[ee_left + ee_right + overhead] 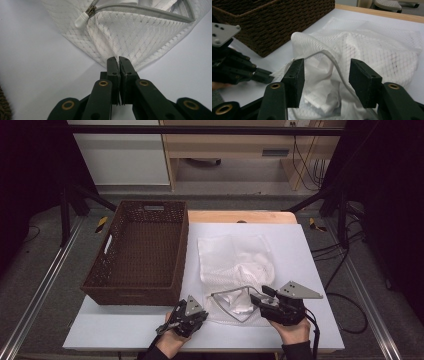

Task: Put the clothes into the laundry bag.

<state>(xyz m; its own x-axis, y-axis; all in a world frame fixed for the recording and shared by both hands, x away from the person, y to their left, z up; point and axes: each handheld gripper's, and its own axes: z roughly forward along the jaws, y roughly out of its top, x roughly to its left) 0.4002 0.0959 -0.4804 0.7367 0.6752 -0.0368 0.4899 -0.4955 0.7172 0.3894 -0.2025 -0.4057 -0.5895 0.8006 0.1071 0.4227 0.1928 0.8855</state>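
A white mesh laundry bag (235, 260) lies on the white table top, its grey zippered mouth (227, 296) gaping toward the near edge. White cloth (322, 100) shows inside the mouth. My left gripper (118, 60) is shut on the bag's near edge, just below the white zipper pull (82, 19); in the high view the left gripper (202, 314) sits at the bag's near left corner. My right gripper (325, 67) is open, its jaws standing either side of the raised zipper rim (332, 58); from above, the right gripper (256, 301) is at the mouth's right side.
A brown wicker basket (137, 285), with nothing in it, stands on the left of the table, close beside the bag. The white table top (305, 265) is bare to the right of the bag. The table's near edge runs just behind both hands.
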